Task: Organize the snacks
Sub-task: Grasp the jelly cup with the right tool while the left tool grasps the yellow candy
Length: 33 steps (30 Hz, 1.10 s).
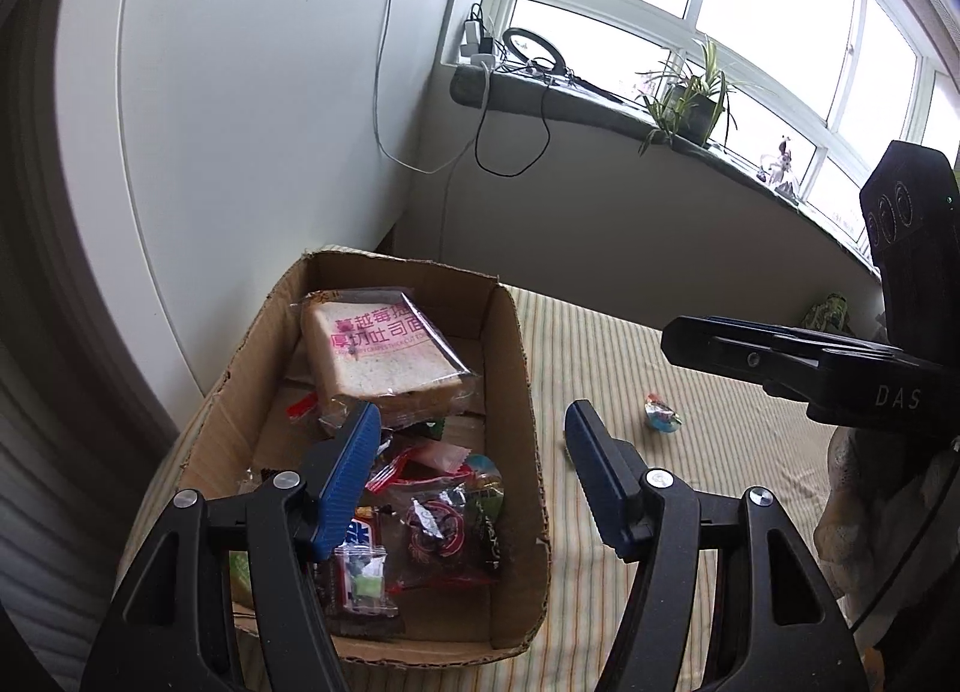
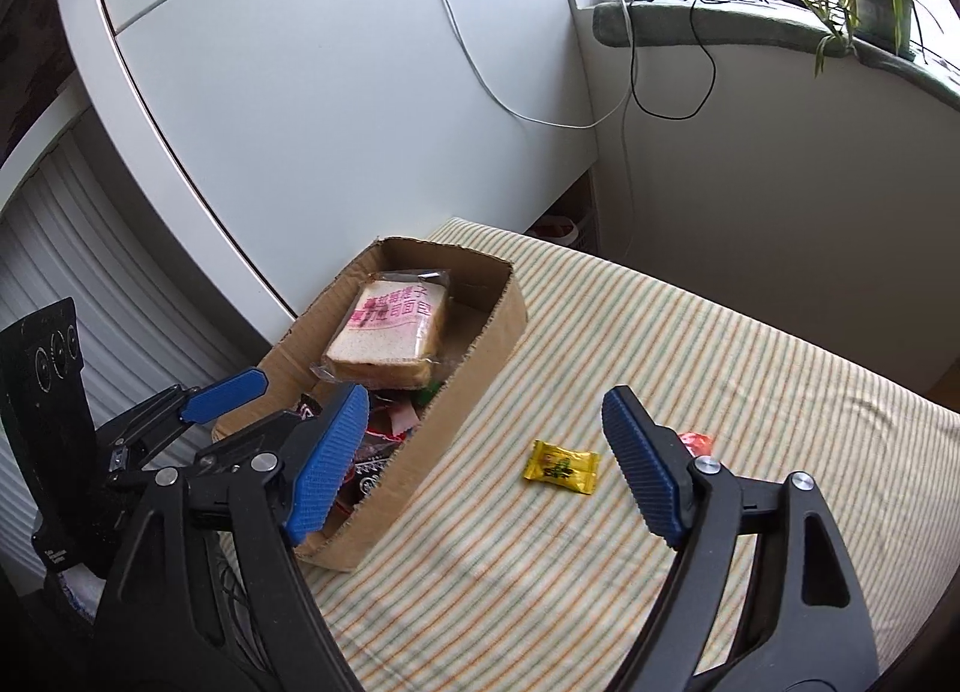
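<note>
A striped cloth (image 2: pixel 690 344) in pale green, orange and cream covers the surface on which everything lies. On it, against the white cabinet (image 2: pixel 336 92), stands one open cardboard box (image 2: pixel 480 344) with rough-cut rims and no lid.

Inside the box, the biggest item is one slice of thick toast in a clear wrapper (image 1: pixel 384 347) printed with pink characters; it lies tilted at the far end, propped on the heap below it. Under and in front of it is a jumble of small wrapped snacks (image 1: pixel 432 506): red, pink, green, dark and clear wrappers overlapping too much to count surely.

Three loose sweets lie on the cloth outside the box. One yellow wrapped candy (image 2: pixel 561 467) with dark print lies flat, well to the right of the box. One red wrapper (image 2: pixel 696 441) peeks out behind the right gripper's right finger, mostly hidden. One small blue-and-red wrapped sweet (image 1: pixel 663 415) shows in the left wrist view, apart from the box's right wall.

Two hand-held grippers are in view, both black with blue ribbed pads. The left gripper (image 1: pixel 474 422) hangs over the box's near half, jaws spread, nothing between them. The right gripper (image 2: pixel 486 410) hangs over the cloth just right of the box, jaws spread wide and empty, the yellow candy lying on the cloth below the gap.
</note>
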### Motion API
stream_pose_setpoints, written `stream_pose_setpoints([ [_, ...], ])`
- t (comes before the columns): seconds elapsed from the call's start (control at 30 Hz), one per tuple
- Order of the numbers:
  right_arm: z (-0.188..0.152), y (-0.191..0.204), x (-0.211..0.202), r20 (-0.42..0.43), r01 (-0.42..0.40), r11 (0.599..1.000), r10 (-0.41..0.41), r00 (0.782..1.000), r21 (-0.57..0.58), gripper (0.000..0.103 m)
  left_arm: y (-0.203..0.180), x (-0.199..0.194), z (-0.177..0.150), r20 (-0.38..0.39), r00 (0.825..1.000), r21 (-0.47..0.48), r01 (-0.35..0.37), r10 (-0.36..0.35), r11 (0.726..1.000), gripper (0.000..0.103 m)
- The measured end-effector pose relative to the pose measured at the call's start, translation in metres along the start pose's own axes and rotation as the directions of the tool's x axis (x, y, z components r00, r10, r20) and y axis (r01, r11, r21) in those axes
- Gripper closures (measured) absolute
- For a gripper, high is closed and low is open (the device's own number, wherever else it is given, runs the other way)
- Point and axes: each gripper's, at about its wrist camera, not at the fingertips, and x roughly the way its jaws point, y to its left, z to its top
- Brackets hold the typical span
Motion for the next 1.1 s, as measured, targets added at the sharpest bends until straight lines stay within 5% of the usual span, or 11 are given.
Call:
stream_pose_setpoints([
  [0.4,-0.028,-0.077,0.008,-0.079,0.076,0.997,-0.075,0.994,0.007,0.02,-0.06,0.006,-0.019,-0.027,0.997,0.075,0.071,-0.07,0.995,0.041],
  [0.67,-0.04,-0.1,0.041,-0.153,0.045,0.999,-0.044,0.987,0.004,0.028,-0.099,0.045,-0.038,-0.131,0.985,0.071,0.118,-0.108,0.991,0.047],
  [0.8,-0.043,-0.103,0.057,-0.178,0.032,0.999,-0.035,0.983,-0.023,0.036,-0.103,0.072,-0.045,-0.184,0.978,0.029,0.103,-0.096,0.994,0.048],
  [1.1,-0.043,-0.105,0.076,-0.185,0.031,0.997,-0.045,0.982,-0.076,0.037,-0.104,0.103,-0.046,-0.215,0.976,-0.003,0.032,-0.032,0.999,0.049],
])
